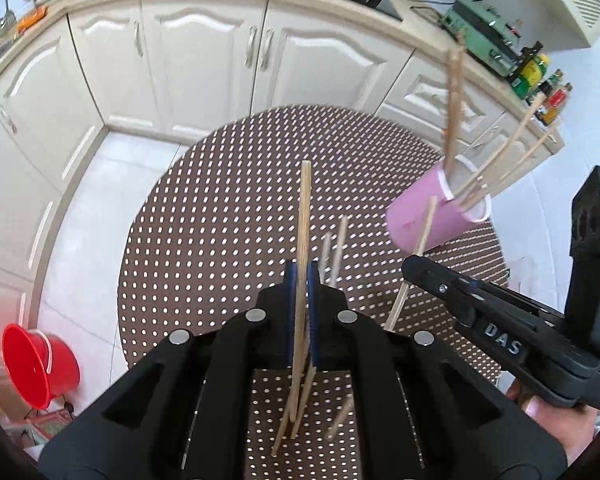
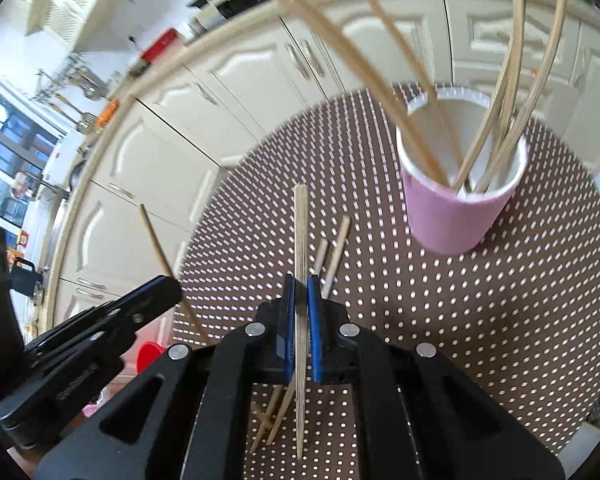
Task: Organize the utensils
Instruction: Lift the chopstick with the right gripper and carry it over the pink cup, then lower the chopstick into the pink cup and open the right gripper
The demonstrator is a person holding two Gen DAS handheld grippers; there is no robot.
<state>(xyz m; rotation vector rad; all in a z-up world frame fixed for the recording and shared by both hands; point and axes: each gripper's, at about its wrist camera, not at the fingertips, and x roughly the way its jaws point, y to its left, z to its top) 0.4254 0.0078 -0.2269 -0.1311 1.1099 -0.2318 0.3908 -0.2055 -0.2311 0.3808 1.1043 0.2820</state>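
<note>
My left gripper (image 1: 301, 276) is shut on one wooden chopstick (image 1: 304, 216), held above the round brown perforated table (image 1: 220, 200). Its blue pads press both sides of the stick. My right gripper (image 2: 301, 280) is likewise shut on a chopstick (image 2: 300, 232). A pink cup (image 1: 432, 216) (image 2: 456, 216) holding several chopsticks stands on the table, ahead and to the right of both grippers. Loose chopsticks (image 2: 336, 248) lie on the table under the grippers. The right gripper (image 1: 410, 266) shows in the left wrist view with its stick (image 1: 424, 228), and the left gripper (image 2: 172, 286) shows in the right wrist view.
White kitchen cabinets (image 1: 204, 60) curve around behind the table under a beige counter. Bottles (image 1: 536, 72) and a green appliance (image 1: 484, 28) stand on the counter at the right. A red bucket (image 1: 40, 364) sits on the tiled floor to the left of the table.
</note>
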